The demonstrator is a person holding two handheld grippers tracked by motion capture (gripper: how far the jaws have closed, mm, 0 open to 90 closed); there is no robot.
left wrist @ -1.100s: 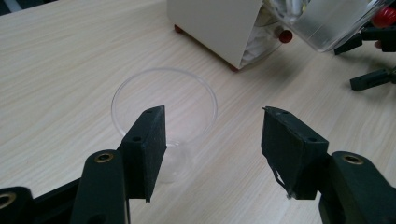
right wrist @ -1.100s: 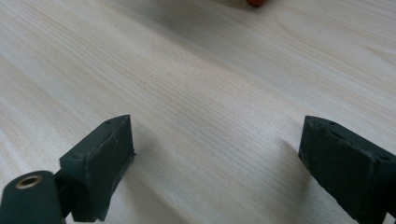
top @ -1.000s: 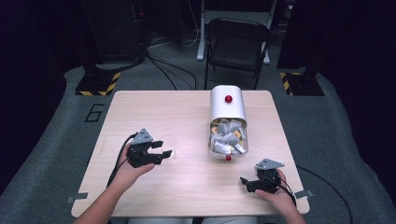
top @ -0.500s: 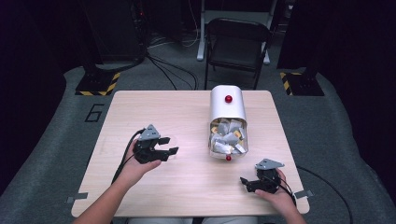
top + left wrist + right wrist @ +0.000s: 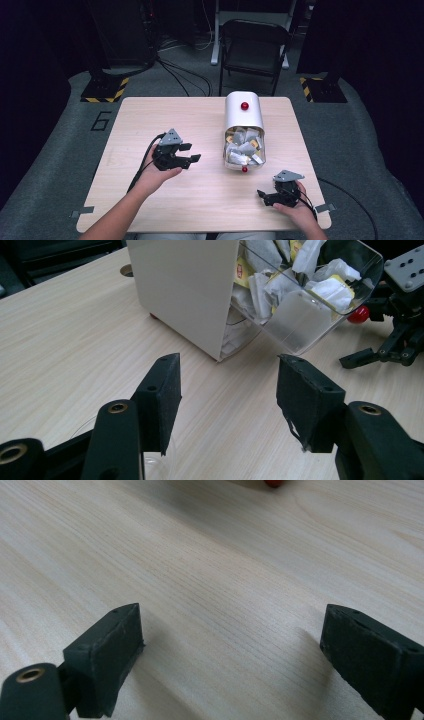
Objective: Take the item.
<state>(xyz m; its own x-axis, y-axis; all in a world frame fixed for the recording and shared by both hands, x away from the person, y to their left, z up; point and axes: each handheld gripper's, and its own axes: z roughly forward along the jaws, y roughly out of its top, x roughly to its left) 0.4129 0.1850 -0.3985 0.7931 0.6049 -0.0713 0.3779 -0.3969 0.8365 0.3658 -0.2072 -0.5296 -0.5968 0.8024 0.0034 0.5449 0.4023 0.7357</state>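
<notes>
The white dispenser [image 5: 243,120] with its clear drawer [image 5: 244,150] of tea sachets pulled out lies just ahead of the left hand-held gripper [image 5: 190,152], jaws spread and empty; the right hand-held gripper [image 5: 264,195], also spread, rests on the worktop [image 5: 200,200] nearer the person. A careless reach could shove the light box or spill sachets
</notes>
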